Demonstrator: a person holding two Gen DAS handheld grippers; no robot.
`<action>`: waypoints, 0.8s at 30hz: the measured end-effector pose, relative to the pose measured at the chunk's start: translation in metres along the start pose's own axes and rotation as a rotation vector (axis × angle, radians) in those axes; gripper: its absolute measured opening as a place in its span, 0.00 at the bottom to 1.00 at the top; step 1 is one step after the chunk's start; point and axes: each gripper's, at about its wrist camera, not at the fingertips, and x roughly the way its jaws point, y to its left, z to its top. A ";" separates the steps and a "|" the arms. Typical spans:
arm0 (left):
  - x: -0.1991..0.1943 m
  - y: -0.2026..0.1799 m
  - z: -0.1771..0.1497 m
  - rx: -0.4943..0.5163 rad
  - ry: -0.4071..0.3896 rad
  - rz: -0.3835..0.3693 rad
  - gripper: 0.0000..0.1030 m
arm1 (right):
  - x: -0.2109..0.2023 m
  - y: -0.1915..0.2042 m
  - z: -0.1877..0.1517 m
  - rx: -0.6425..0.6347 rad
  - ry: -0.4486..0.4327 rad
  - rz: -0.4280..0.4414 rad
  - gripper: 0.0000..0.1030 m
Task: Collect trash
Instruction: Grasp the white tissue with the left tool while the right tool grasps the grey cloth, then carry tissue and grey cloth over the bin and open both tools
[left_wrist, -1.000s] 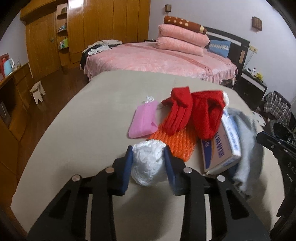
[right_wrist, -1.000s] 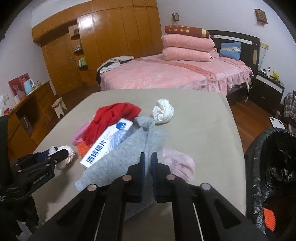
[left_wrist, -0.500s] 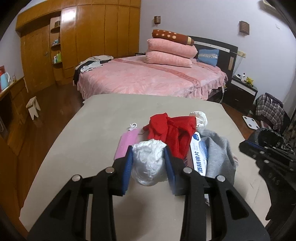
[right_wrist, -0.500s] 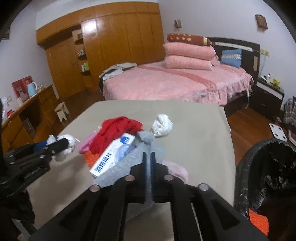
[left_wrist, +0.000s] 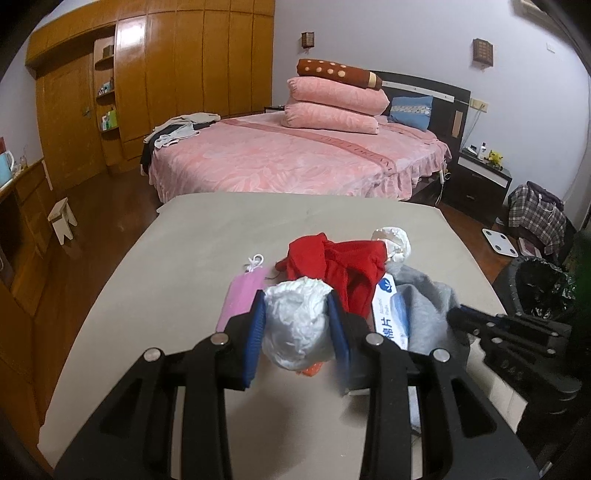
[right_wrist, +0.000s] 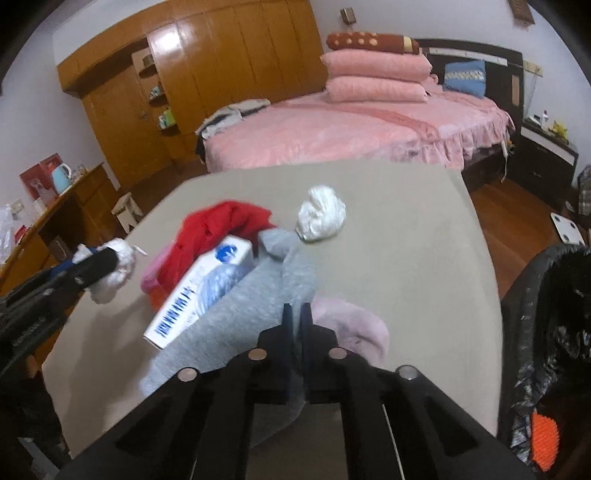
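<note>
Left claw, grasping the white crumpled wad, now raised off the worktop; right claw clenched, empty.

Home bedroom. Evidence: big bed with pink cover, stacked pink pillows plus a brown dotted bolster, dark headboard. Dark nightstand just beside the bed, small bottles on top. Wall of wooden wardrobes with open shelves holding toiletries. Wood floor, small stool, bathroom scale on the floor. Sideboard along the left wall with a blue kettle. Clothes piled on the bed's far corner. In front, a beige table with loose clothing; black-lined bin beside it.
</note>
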 end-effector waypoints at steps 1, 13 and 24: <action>-0.001 0.000 0.001 0.000 -0.002 0.000 0.31 | -0.007 0.001 0.003 0.002 -0.017 0.011 0.04; -0.032 -0.018 0.026 0.017 -0.050 -0.022 0.31 | -0.065 0.011 0.031 -0.029 -0.143 0.043 0.04; -0.049 -0.044 0.041 0.039 -0.065 -0.081 0.31 | -0.109 -0.004 0.042 -0.023 -0.198 0.000 0.03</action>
